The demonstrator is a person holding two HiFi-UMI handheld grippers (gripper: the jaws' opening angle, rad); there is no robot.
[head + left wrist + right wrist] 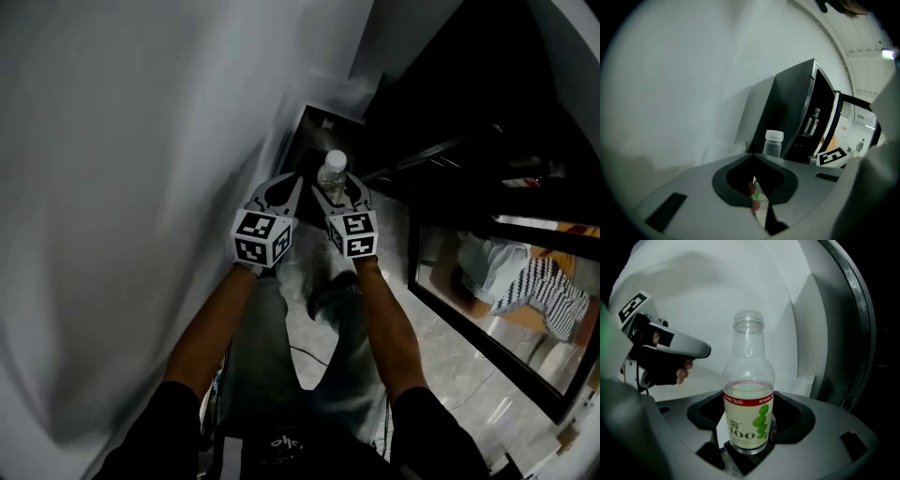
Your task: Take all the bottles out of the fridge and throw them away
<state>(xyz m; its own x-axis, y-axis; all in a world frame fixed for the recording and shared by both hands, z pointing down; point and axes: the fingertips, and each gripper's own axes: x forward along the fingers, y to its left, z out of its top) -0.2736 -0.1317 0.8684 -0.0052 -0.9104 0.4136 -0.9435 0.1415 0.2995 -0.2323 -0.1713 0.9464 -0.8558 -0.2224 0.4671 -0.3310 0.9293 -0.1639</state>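
Observation:
In the right gripper view a clear bottle (748, 399) with a red-edged white label and green dots stands upright between the jaws, and my right gripper (750, 405) is shut on it. The head view shows the same bottle (332, 172), white-capped, above my right gripper (336, 195). My left gripper (292, 185) is level with it on the left, jaws closed tip to tip with nothing held (753, 155). The capped bottle (773, 142) rises just behind them. Another bottle (813, 121) stands in the door of the black fridge (794, 110).
A white wall (141, 187) runs close along the left. The fridge's open glass door (487, 328) stands at the right over a pale stone floor (441, 366). A dark framed opening (317, 124) lies ahead, low against the wall. My legs are below the grippers.

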